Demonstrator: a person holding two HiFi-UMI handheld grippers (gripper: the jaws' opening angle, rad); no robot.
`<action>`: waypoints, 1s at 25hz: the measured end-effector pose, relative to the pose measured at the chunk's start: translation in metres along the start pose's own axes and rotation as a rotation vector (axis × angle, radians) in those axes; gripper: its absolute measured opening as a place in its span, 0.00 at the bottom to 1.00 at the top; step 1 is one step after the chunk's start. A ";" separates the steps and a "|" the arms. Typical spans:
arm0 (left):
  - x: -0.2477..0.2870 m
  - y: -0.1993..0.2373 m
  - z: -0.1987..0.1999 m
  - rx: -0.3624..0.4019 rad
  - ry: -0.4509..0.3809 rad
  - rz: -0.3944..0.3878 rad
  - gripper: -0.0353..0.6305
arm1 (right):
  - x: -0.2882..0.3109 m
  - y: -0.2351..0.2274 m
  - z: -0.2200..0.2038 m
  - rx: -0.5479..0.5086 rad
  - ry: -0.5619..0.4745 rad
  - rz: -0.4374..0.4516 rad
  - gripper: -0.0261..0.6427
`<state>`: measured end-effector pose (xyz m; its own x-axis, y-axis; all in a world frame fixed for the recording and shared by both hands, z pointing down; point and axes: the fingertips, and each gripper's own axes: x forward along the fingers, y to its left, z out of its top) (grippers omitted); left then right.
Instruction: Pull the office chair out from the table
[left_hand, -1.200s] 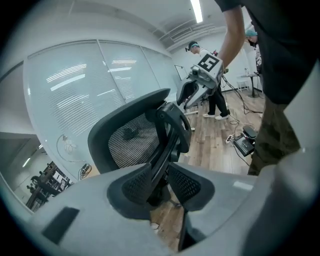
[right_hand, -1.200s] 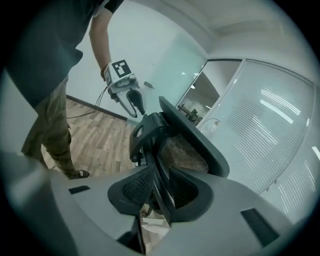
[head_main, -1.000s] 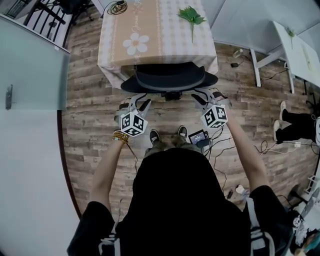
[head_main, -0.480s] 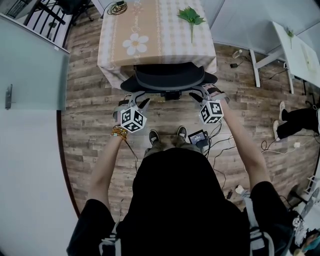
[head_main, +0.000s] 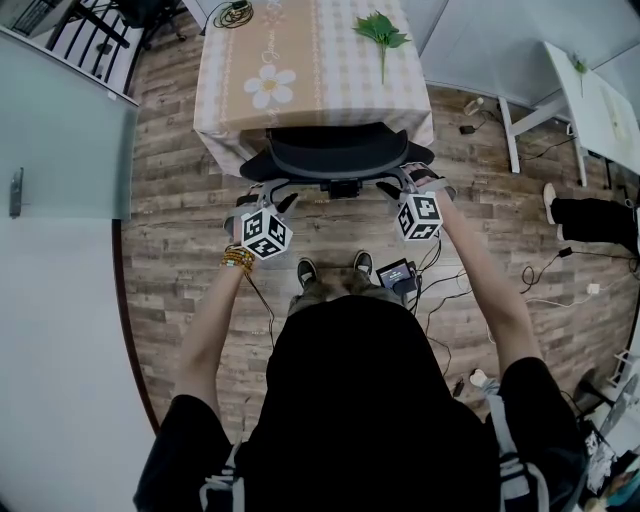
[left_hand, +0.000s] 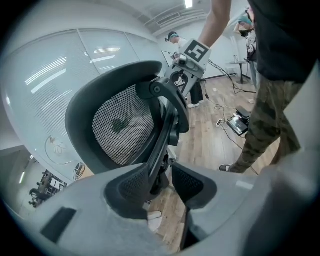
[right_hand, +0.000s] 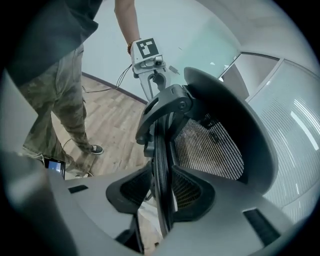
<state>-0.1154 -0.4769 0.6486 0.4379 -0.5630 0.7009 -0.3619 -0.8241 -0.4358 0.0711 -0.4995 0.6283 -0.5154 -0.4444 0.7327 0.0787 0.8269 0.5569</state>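
the office chair (head_main: 337, 155) is seen at the upper middle of the head view, tucked against the near edge of the table (head_main: 300, 60). the left gripper (head_main: 281, 204) and the right gripper (head_main: 396, 189) are held at its back frame. both pairs of jaws have just been opened, and a frame bar is straddled by each, unclenched.

Black mesh-back office chair (head_main: 338, 152) upright, pushed in against near edge of beige, flower-patterned table (head_main: 310, 60).
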 end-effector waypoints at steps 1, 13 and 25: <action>-0.001 0.001 0.000 0.001 -0.001 0.002 0.29 | 0.001 0.000 0.001 -0.004 0.002 0.002 0.21; 0.011 0.014 0.005 0.003 0.019 -0.021 0.32 | 0.010 -0.001 -0.006 -0.010 0.029 0.016 0.21; 0.025 0.014 0.001 0.033 0.042 -0.039 0.34 | 0.021 -0.002 -0.002 -0.023 0.024 0.020 0.21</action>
<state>-0.1086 -0.5029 0.6595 0.4156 -0.5277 0.7408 -0.3176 -0.8474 -0.4254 0.0618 -0.5107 0.6434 -0.4927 -0.4365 0.7528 0.1085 0.8275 0.5509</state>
